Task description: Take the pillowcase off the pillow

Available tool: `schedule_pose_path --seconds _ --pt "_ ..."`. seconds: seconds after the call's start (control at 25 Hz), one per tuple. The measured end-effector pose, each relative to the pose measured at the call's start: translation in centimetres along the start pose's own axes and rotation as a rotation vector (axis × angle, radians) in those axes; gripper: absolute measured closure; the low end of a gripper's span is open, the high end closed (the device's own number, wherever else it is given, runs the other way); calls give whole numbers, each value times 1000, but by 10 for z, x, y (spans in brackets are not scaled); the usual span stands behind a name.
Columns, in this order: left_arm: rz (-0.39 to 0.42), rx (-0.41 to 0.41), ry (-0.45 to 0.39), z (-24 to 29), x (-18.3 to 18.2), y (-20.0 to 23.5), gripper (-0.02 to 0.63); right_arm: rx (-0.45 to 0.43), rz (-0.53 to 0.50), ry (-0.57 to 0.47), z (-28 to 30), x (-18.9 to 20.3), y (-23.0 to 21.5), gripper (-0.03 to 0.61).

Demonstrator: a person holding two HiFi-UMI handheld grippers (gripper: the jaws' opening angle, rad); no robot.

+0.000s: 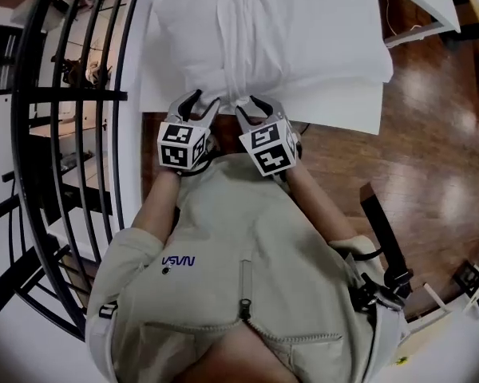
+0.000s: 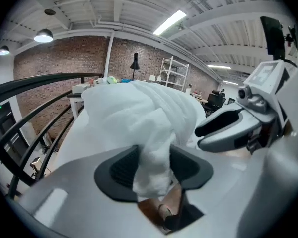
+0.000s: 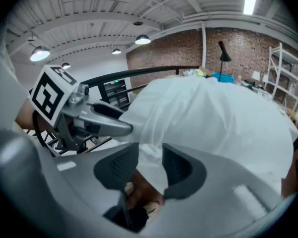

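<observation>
Between the pads (image 2: 121, 168) of my left gripper (image 2: 154, 168) sits a thick wad of white pillowcase (image 1: 263, 30). It fills the gap and is squeezed from both sides, so that hand has a firm pinch. Just to the right, my right gripper (image 3: 151, 170) has its jaws standing apart around a thinner fold of the same cloth. The fold leans on the right-hand pad and, as far as that crowded view lets me judge, it is not nipped. Seen from my head, the two grippers lie side by side, close together, at the near edge of the pillow (image 1: 327, 46). The pillow rests on a white tabletop (image 1: 343, 112) and stretches away from me, and both hands are equally near it. From the jaws the cloth gathers into a ridge running straight toward the far side. The bulk of the pillow spreads wider to the right of that ridge than to the left, and a black railing (image 1: 72, 94) stands close on the left. Everything I have to strip therefore lies ahead of the jaws, along the line they point. I judge the coming pull should come back toward my body along that ridge. The right jaws should close on their fold first, or the left hand alone may drag pillow and case together across the tabletop.
</observation>
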State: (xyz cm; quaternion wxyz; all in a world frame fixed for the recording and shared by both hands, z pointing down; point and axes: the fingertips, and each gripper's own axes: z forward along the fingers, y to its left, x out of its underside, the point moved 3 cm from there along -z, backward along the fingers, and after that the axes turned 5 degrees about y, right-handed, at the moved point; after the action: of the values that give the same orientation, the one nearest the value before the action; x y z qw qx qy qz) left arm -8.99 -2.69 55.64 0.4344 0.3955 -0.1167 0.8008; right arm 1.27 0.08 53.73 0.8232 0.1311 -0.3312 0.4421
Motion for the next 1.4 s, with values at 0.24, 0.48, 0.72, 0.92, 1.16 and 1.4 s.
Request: schedule_pose_path --seconds 0.24,0.48,0.72,0.92,1.16,1.4 --pt "94 18 -67 -8 -46 -6 572 186 -24 39 26 11 -21 540" --pt "70 -10 -190 -33 -81 24 586 458 103 -66 -23 4 -81 565" --pt "-41 -7 -200 -77 -48 78 586 619 234 -11 -28 29 -98 565" --pt "-117 3 -89 -53 7 73 586 518 274 90 4 57 -96 565" --pt "-78 -13 -97 -42 17 54 552 402 308 94 9 84 -94 547" --pt "-54 -82 -137 -64 -5 54 483 350 258 59 -9 72 -85 525"
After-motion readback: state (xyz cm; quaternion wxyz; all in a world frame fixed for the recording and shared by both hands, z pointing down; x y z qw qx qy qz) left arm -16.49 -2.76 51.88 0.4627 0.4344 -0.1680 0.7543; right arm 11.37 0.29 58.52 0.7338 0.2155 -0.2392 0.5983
